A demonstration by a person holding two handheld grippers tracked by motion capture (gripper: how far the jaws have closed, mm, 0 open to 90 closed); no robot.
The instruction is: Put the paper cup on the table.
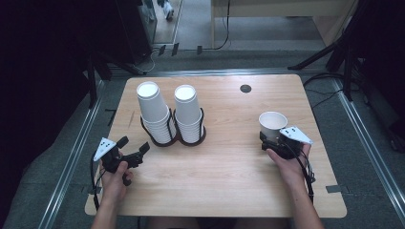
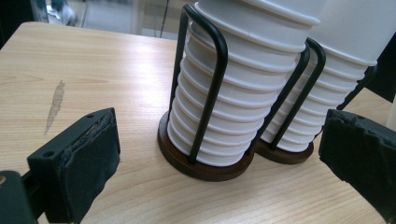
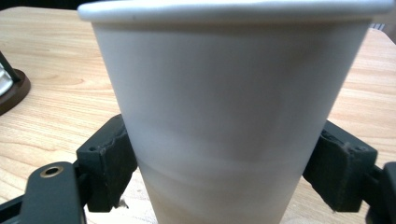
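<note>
A single white paper cup (image 1: 272, 123) stands upright at the table's right side. My right gripper (image 1: 273, 139) is shut on its lower part, and in the right gripper view both black pads (image 3: 112, 163) press against the cup (image 3: 224, 107). Two tall stacks of white cups (image 1: 152, 112) (image 1: 187, 110) sit in a black wire holder with a dark wooden base (image 1: 174, 141) at the table's left centre. My left gripper (image 1: 134, 143) is open and holds nothing, a short way in front of and left of the holder. Its jaws stand wide in the left gripper view (image 2: 224, 158), facing the holder base (image 2: 205, 170).
The wooden table (image 1: 229, 181) has a black round grommet (image 1: 245, 88) near its far edge. A pale scuff (image 2: 55, 105) marks the wood left of the holder. Metal floor rails (image 1: 367, 138) run along both sides, with dark stands beyond.
</note>
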